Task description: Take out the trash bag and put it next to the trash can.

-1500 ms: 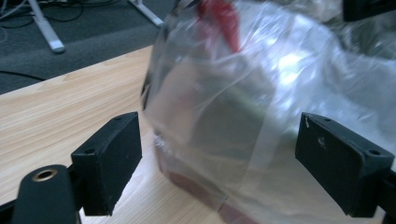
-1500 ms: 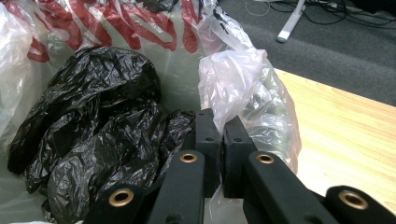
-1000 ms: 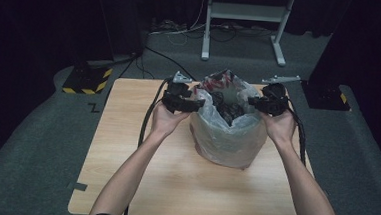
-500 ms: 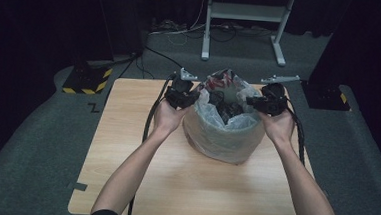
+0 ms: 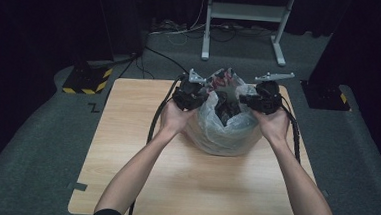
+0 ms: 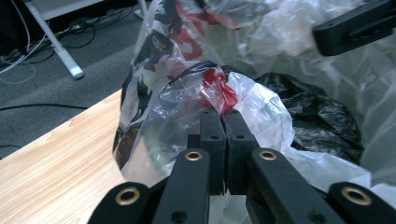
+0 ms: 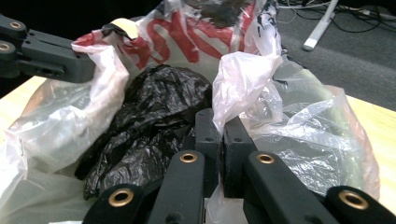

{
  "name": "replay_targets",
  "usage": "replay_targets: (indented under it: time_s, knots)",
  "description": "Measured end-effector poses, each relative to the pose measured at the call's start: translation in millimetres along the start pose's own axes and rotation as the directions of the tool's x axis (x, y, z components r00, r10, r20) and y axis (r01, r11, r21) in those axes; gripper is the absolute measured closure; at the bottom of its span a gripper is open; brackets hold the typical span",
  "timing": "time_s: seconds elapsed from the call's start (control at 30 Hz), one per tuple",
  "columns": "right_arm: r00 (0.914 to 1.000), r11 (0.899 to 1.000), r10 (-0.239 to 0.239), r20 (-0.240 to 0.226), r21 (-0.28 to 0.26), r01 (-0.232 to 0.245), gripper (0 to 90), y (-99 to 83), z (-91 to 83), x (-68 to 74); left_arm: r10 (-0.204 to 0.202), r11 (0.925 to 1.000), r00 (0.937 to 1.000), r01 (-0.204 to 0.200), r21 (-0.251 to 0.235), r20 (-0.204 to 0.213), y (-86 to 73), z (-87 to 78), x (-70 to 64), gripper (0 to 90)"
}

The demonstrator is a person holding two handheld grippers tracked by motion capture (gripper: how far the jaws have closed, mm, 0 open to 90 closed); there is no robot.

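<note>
tearing looks like the main risk: left gripper (image 6: 223, 122) and right gripper (image 7: 219, 122) both have their jaws pinched fully together on opposite rim folds of the thin clear plastic bag (image 5: 222, 132), which sits at the far middle of the wooden table (image 5: 124, 178). pulling apart too hard could rip the film, or slip a fold free and spill the black bag (image 7: 149, 126) inside.

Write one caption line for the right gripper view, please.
Right gripper shut on the clear bag rim, black bag inside, left gripper opposite.
</note>
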State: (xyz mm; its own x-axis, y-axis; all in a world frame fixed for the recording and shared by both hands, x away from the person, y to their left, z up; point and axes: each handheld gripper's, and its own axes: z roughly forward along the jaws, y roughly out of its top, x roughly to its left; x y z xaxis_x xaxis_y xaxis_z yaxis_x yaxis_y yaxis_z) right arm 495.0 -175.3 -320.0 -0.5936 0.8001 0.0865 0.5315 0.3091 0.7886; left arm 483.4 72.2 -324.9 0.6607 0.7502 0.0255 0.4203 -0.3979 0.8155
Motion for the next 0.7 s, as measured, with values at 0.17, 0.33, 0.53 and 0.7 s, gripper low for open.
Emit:
replay_targets:
  time_s: [0.17, 0.33, 0.53, 0.7]
  knots:
    - [0.9999, 1.0, -0.006, -0.011, 0.002, 0.006, 87.5, 1.9, 1.2, 3.6, 0.012, 0.9999, 0.9998, -0.012, 0.006, 0.017, 3.6, 3.5, -6.0, 86.9]
    - [0.9994, 1.0, -0.01, -0.032, -0.002, 0.01, 87.5, 5.0, 0.4, 6.9, 0.023, 0.9997, 0.9992, -0.024, 0.009, 0.032, 6.6, 7.0, -11.1, 84.2]
    - [0.9984, 1.0, 0.002, -0.057, 0.0, -0.002, 87.6, 6.5, 0.7, 8.0, 0.034, 0.999, 0.998, -0.036, 0.028, 0.053, 6.8, 13.4, -15.3, 78.4]
    - [0.998, 1.0, -0.015, -0.061, 0.003, 0.015, 87.5, 10.9, 1.3, 12.4, 0.044, 0.9974, 0.9987, -0.045, 0.056, 0.027, 7.4, 18.3, -17.1, 80.7]
